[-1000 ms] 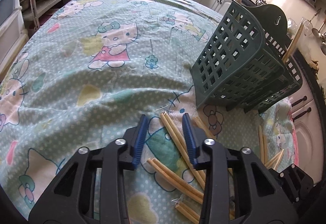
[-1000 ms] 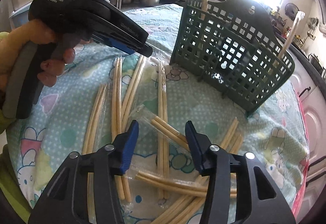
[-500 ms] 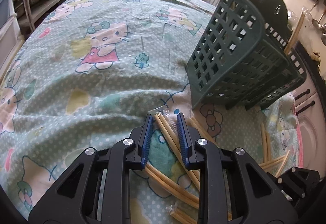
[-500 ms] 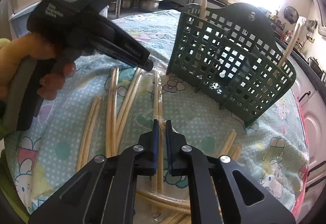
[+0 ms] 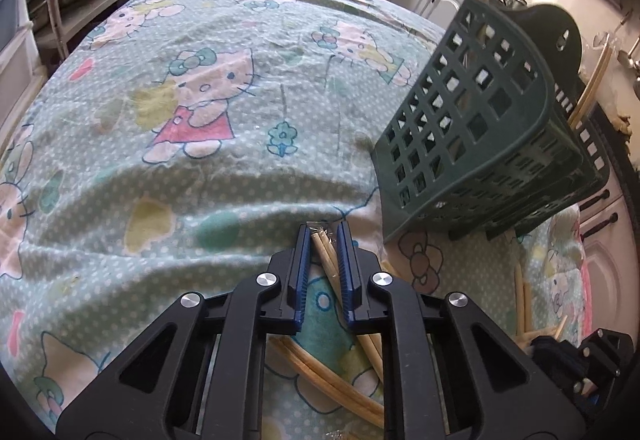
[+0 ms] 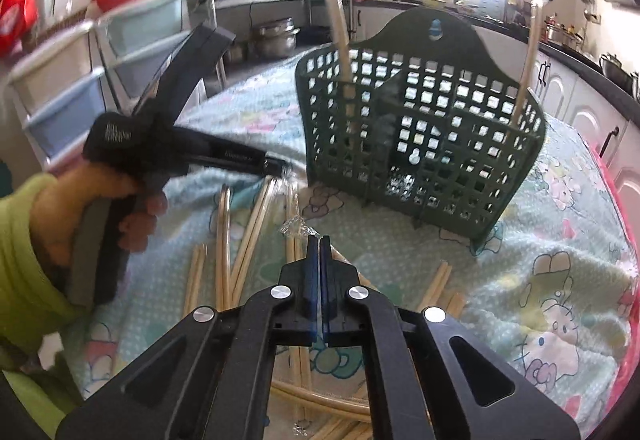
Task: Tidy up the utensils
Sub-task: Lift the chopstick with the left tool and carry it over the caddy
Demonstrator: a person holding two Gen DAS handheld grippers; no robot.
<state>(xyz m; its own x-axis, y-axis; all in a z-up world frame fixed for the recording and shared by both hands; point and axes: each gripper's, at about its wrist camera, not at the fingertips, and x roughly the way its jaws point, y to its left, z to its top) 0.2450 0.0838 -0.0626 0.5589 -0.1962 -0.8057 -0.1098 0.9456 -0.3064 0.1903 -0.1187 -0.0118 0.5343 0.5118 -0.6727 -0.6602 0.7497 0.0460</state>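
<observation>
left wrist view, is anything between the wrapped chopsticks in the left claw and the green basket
Nothing visible. The left claw is shut on the wrapped chopsticks, and only bare patterned cloth lies between them and the green basket, whose open top faces up.

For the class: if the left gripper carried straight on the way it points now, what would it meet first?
Probably the patterned tablecloth just past its tips; the left gripper, shut on a wrapped chopstick pair, points steeply down. The green basket stands off to the right.

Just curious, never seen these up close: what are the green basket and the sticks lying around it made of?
The green basket looks like moulded plastic: matte, one even colour, a stiff grid of square holes. The sticks look like pale bamboo or wood chopsticks, unvarnished; each pair seems sealed in a clear, crinkly plastic sleeve that glints.
</observation>
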